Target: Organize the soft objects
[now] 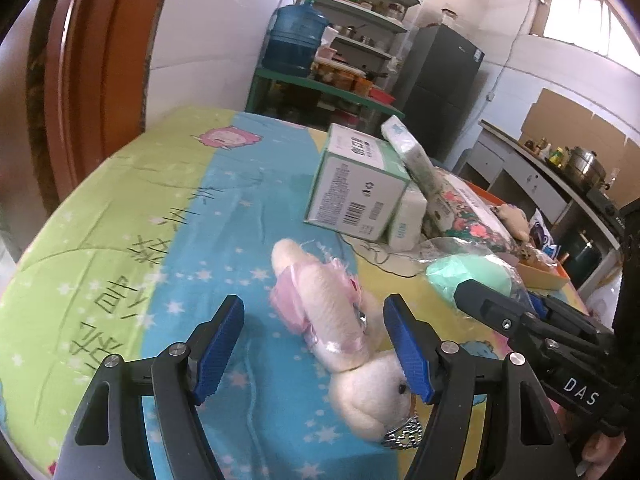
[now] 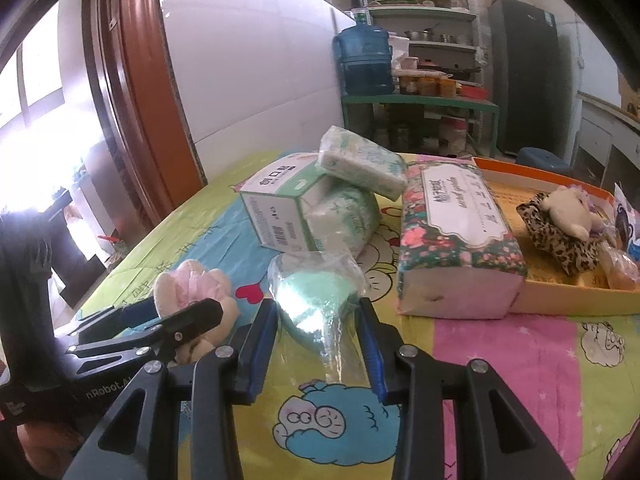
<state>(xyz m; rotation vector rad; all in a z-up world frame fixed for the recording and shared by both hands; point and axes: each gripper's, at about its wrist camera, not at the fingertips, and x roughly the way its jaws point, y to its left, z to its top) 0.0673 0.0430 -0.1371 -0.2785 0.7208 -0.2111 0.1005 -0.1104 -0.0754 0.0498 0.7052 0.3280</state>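
Note:
A white plush toy in a pink dress (image 1: 340,332) lies on the cartoon bedsheet (image 1: 160,240), between the open jaws of my left gripper (image 1: 316,332). It also shows in the right wrist view (image 2: 188,284). A mint-green soft item in clear plastic wrap (image 2: 316,292) lies between the open jaws of my right gripper (image 2: 318,320); it also shows in the left wrist view (image 1: 468,276). My right gripper (image 1: 500,312) reaches in from the right in the left wrist view. An orange tray (image 2: 568,300) holds a small plush bear on a leopard cushion (image 2: 564,220).
A green-white box (image 2: 276,208), tissue packs (image 2: 360,160) and a floral tissue pack (image 2: 456,232) stand mid-bed. A shelf with a blue water jug (image 2: 364,60) and a dark fridge (image 2: 524,72) stand behind. A brown door frame (image 2: 128,100) is at the left.

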